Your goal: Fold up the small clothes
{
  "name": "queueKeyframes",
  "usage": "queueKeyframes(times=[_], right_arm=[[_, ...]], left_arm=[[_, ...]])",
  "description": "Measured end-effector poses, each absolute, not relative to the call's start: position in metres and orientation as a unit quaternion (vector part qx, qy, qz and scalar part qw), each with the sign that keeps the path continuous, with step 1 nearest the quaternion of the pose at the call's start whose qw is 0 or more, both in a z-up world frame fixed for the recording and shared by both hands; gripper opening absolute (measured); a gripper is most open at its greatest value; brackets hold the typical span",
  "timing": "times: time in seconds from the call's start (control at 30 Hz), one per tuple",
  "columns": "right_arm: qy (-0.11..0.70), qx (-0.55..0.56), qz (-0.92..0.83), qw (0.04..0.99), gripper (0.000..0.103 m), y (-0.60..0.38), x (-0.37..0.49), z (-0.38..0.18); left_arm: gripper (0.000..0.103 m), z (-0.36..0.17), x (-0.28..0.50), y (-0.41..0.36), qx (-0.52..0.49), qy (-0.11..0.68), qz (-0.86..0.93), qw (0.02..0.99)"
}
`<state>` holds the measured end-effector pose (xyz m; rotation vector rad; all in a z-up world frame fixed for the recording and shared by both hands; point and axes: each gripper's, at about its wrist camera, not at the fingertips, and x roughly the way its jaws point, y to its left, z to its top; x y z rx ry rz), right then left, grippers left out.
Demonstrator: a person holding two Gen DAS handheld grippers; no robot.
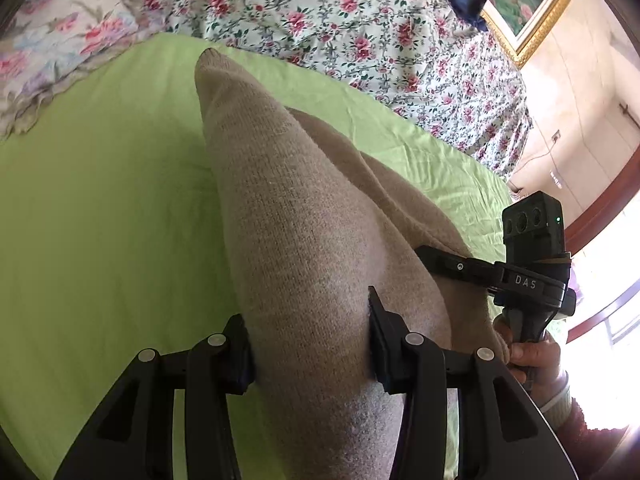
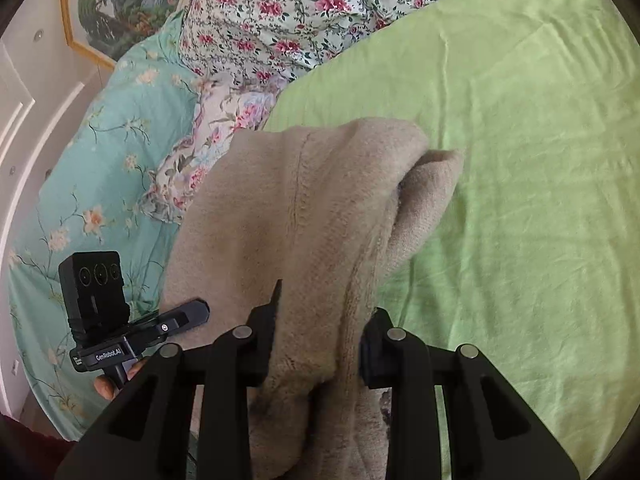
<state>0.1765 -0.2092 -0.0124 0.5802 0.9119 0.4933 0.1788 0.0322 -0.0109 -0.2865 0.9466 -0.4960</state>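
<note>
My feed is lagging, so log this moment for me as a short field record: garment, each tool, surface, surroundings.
garment: beige knit piece, bunched and draped, partly lifted off the bed
left tool: fingers closed on the knit fabric
right tool: fingers closed on another part of the same garment
surface: light green sheet, lightly wrinkled
surroundings: floral quilt beyond the sheet; teal floral bedding; framed painting on the wall
fold state: not yet a flat fold; layers overlap loosely
</note>
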Motion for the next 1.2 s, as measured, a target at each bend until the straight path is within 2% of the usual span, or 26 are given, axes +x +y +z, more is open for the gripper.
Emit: queueKeyframes(times=[0.17, 0.3, 0.4, 0.5, 0.53, 0.77, 0.8, 0.87, 0.93, 1.0, 1.1, 1.2], right_arm=[[0.439, 0.266, 0.219, 0.830, 0.031, -0.208, 0.175, -0.023], [0.440, 0.270, 0.212, 0.830, 0.032, -0.210, 0.172, -0.033], [0.445, 0.278, 0.207, 0.826, 0.039, -0.211, 0.171, -0.037], [0.448, 0.265, 0.189, 0.833, 0.055, -0.215, 0.169, -0.031], [0.445, 0.260, 0.181, 0.838, 0.059, -0.218, 0.169, -0.027], [0.397, 0.236, 0.159, 0.873, 0.059, -0.239, 0.215, 0.013], [0.402, 0.234, 0.159, 0.871, 0.057, -0.239, 0.226, 0.010], [0.429, 0.231, 0.160, 0.859, 0.044, -0.235, 0.254, -0.003], [0.450, 0.225, 0.165, 0.848, 0.020, -0.227, 0.266, -0.013], [0.424, 0.216, 0.172, 0.862, 0.010, -0.224, 0.259, 0.001], [0.361, 0.227, 0.183, 0.886, 0.008, -0.233, 0.227, 0.028], [0.367, 0.218, 0.145, 0.893, 0.008, -0.246, 0.210, 0.020]], left_arm=[[0.049, -0.031, 0.173, 0.032, -0.138, 0.453, -0.226, 0.851], [0.060, -0.045, 0.172, 0.040, -0.156, 0.458, -0.219, 0.847], [0.066, -0.050, 0.170, 0.046, -0.170, 0.459, -0.218, 0.844], [0.075, -0.047, 0.168, 0.055, -0.179, 0.463, -0.209, 0.843], [0.075, -0.044, 0.168, 0.058, -0.182, 0.461, -0.207, 0.844], [0.075, -0.011, 0.183, 0.084, -0.177, 0.418, -0.153, 0.878], [0.075, -0.012, 0.188, 0.083, -0.171, 0.422, -0.147, 0.878], [0.072, -0.016, 0.196, 0.077, -0.159, 0.433, -0.140, 0.876], [0.068, -0.022, 0.203, 0.071, -0.155, 0.446, -0.143, 0.870], [0.062, -0.024, 0.203, 0.067, -0.148, 0.450, -0.145, 0.868], [0.060, -0.020, 0.196, 0.058, -0.121, 0.444, -0.147, 0.875], [0.060, -0.025, 0.193, 0.046, -0.097, 0.450, -0.146, 0.876]])
